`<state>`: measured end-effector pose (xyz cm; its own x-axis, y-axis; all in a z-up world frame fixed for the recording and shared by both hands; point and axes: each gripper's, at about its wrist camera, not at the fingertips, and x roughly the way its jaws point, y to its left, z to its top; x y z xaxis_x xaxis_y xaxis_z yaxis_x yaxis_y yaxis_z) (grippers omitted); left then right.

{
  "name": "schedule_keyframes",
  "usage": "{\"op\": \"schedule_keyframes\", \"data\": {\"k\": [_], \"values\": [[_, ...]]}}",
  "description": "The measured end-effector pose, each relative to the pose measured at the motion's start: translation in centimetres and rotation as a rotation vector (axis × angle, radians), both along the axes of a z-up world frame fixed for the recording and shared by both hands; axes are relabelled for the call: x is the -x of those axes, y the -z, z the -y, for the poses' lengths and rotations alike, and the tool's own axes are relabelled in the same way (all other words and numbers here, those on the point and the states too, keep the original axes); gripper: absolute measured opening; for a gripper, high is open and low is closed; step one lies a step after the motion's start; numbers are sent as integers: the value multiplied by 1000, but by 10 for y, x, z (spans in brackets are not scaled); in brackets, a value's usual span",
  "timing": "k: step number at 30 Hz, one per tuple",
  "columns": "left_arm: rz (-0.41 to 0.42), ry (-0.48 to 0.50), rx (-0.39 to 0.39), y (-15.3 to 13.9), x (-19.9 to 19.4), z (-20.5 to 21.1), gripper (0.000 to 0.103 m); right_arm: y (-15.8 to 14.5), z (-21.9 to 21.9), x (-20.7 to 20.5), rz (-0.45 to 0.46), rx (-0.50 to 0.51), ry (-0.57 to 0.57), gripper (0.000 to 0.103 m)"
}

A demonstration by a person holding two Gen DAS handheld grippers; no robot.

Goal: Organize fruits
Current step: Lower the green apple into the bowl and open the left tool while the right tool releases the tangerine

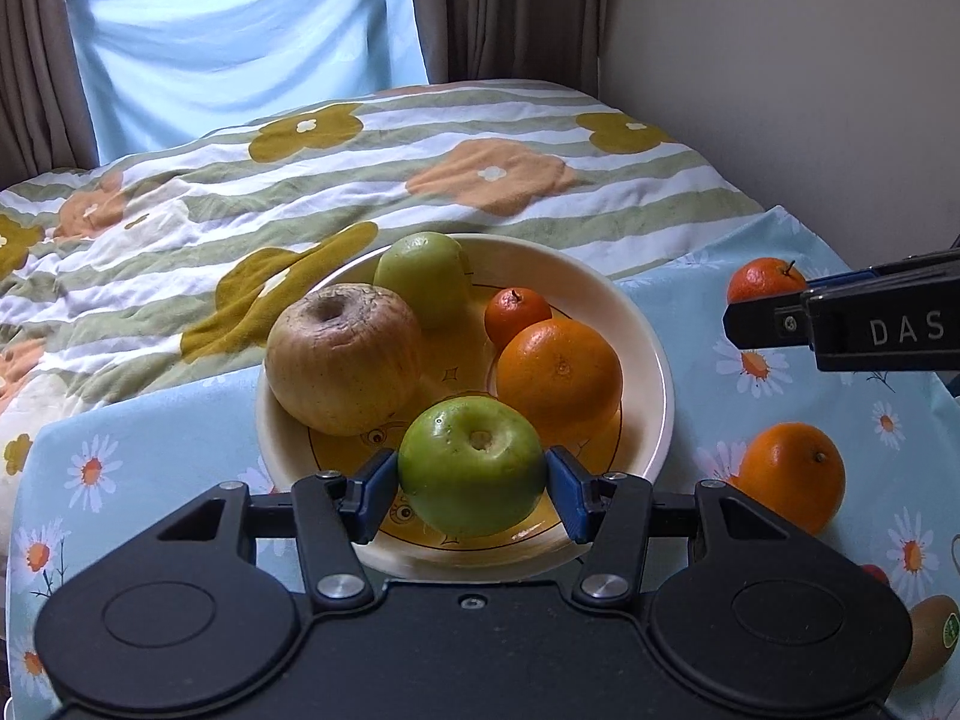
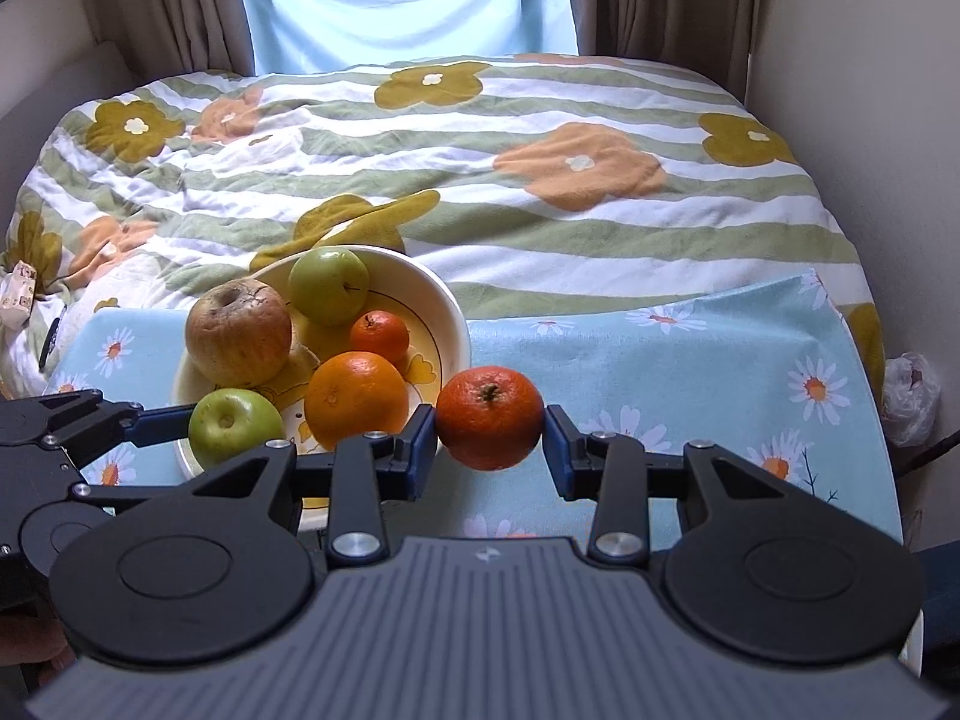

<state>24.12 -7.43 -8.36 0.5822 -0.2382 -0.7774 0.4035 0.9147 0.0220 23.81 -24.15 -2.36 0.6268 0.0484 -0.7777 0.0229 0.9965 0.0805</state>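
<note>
My left gripper point(image 1: 472, 475) is clamping a green apple point(image 1: 472, 467), blue pads pressing both sides of it, holding it over the near part of the cream bowl point(image 1: 651, 360). Can't tell if the apple is touching the bowl floor or hanging just above it.

My right gripper point(image 2: 489, 447) is gripping a reddish tangerine point(image 2: 489, 417) with a stem nub on top, pads tight on both flanks. It's sitting just outside the bowl's right rim, above the daisy-print blue cloth point(image 2: 720, 360).

Inside the bowl: a wrinkled brownish apple point(image 1: 343, 357) at left, a second green apple point(image 1: 423, 276) at the far side, a small mandarin point(image 1: 517, 315) beside it, and a big orange point(image 1: 559, 375) at right, touching the mandarin. The wrinkled apple is leaning on the far green one.

On the cloth right of the bowl, in the left wrist view: another orange point(image 1: 792, 474) lying loose, and a kiwi point(image 1: 933, 642) with a green sticker at the lower right edge, partly cut off by my gripper body.

Behind the cloth a flower-print striped blanket point(image 2: 480, 180) is covering a bed, with curtains point(image 2: 180, 6) and a pale blue sheet point(image 2: 402, 0) hanging at the window.
</note>
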Motion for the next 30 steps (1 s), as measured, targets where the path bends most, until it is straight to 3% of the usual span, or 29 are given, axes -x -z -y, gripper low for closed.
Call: {"op": "schedule_keyframes", "data": {"k": [10, 14, 30], "values": [[-51, -8, 16, 6, -11, -3, 59, 2, -1, -17, -2, -3, -9, 53], [3, -17, 48, -7, -7, -8, 93, 1, -3, -26, 1, -6, -12, 53], [67, -135, 56, -37, 4, -50, 94, 16, -24, -65, -1, -25, -77, 53]]}}
